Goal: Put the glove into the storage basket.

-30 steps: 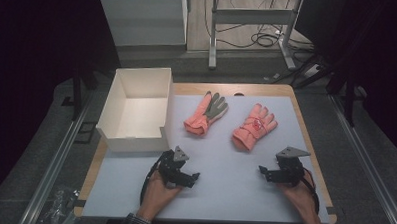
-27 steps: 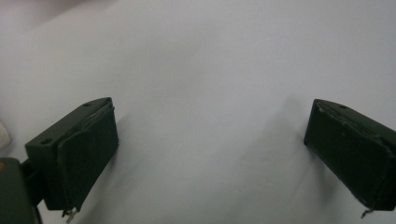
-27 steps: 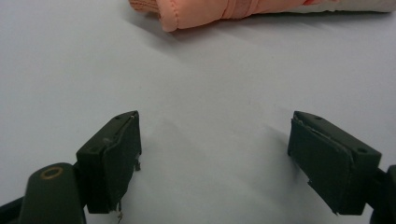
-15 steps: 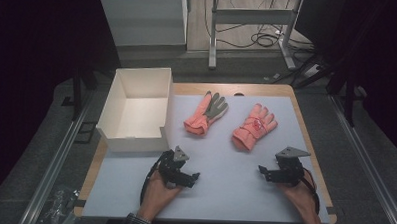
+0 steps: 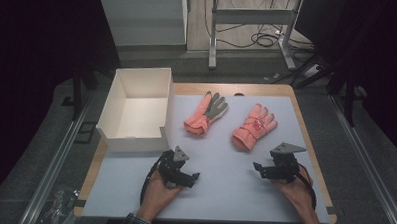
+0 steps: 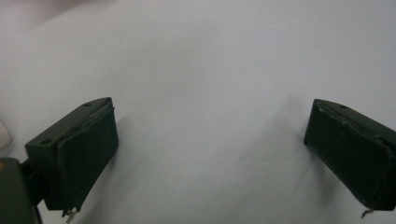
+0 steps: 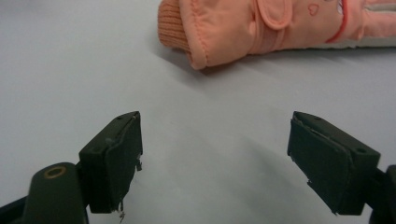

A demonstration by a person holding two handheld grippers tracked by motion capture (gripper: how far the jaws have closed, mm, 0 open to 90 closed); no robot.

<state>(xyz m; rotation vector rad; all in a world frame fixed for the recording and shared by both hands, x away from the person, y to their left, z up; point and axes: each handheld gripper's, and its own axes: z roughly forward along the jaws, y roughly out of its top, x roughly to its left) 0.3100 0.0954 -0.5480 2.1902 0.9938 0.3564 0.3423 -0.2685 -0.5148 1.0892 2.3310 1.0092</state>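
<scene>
The left gripper (image 5: 193, 178) and right gripper (image 5: 257, 167) rest near the table's (image 5: 223, 193) front edge, jaws spread wide, holding nothing. Two pink gloves (image 5: 254, 126) lie toward the far edge; a white box (image 5: 136, 110) sits at the left edge.

No text, brand, label or number can be read anywhere. The nearer pink glove (image 7: 280, 23) carries small outlined heart signs on its back; no letters accompany them.

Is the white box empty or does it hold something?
Empty: the box stands open, its bare white floor showing; both gloves lie on the table outside it.
</scene>
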